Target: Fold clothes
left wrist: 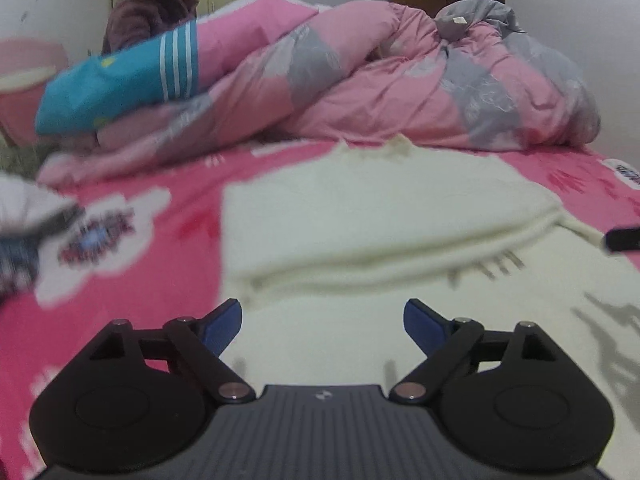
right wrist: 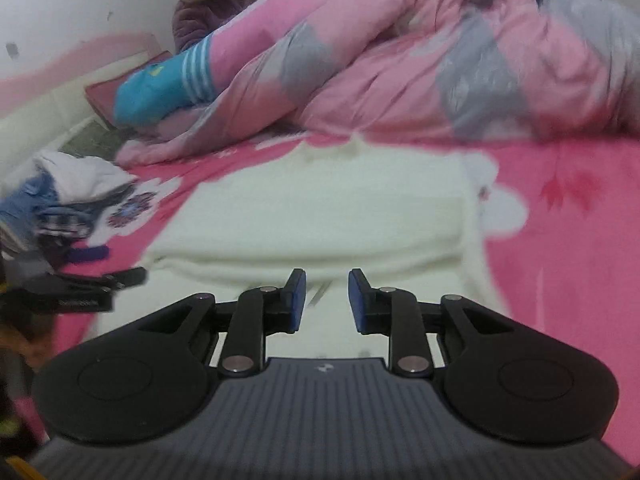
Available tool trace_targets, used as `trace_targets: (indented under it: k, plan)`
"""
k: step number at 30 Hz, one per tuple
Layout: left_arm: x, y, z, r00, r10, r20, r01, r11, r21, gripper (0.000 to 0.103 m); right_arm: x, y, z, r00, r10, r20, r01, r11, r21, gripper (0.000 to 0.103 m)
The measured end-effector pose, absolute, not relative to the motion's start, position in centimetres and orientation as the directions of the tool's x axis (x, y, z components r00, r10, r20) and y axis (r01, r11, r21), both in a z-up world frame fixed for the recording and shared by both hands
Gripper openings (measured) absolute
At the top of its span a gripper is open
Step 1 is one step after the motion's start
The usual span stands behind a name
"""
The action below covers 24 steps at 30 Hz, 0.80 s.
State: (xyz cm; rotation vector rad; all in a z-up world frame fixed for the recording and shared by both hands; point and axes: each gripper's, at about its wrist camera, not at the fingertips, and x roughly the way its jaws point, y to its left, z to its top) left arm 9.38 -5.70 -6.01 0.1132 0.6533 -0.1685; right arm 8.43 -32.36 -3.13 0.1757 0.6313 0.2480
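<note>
Pink flowered bed — cream garment folded flat mid-bed. Left gripper spread wide, empty; right gripper slightly parted over garment's near edge, gripping nothing.

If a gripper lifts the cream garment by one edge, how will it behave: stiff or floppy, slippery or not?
The cream garment will probably be floppy: its folded layer sags into soft rolls along the fold. It looks thick and fuzzy, so the pads will likely hold it without slipping. Lifted by one edge, the fold may fall open, since nothing pins it to the bedsheet.
</note>
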Motion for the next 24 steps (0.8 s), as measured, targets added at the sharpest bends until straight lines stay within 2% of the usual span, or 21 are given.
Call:
trace_targets:
  k: [3,4,6,9,24]
  plan:
    - [8.5,-6.0,-8.7,0.777,-0.108,-0.620,0.181,0.982,0.056,0.093,7.6,-30.7,-6.2,0.752,0.274,-0.600,-0.174,0.960,0.221,0.023]
    - [8.3,-6.0,-9.6,0.782,-0.103,-0.615,0.174,0.983,0.057,0.094,7.6,-29.9,-7.8,0.748,0.246,-0.617,-0.179,0.969,0.170,0.023]
    - [8.4,-5.8,-9.6,0.777,-0.108,-0.620,0.168,0.985,0.040,0.096,6.5,-29.1,-9.7,0.793,0.223,-0.567,-0.204,0.974,0.098,0.023]
    - [8.5,-5.7,-9.7,0.775,-0.108,-0.622,0.159,0.987,0.026,0.100,6.4,-29.3,-9.5,0.795,0.221,-0.565,-0.182,0.975,0.124,0.024]
    - [8.2,-5.7,-9.9,0.780,-0.116,-0.615,0.157,0.987,0.014,0.102,6.4,-29.9,-10.0,0.799,0.241,-0.551,-0.179,0.970,0.164,0.025]
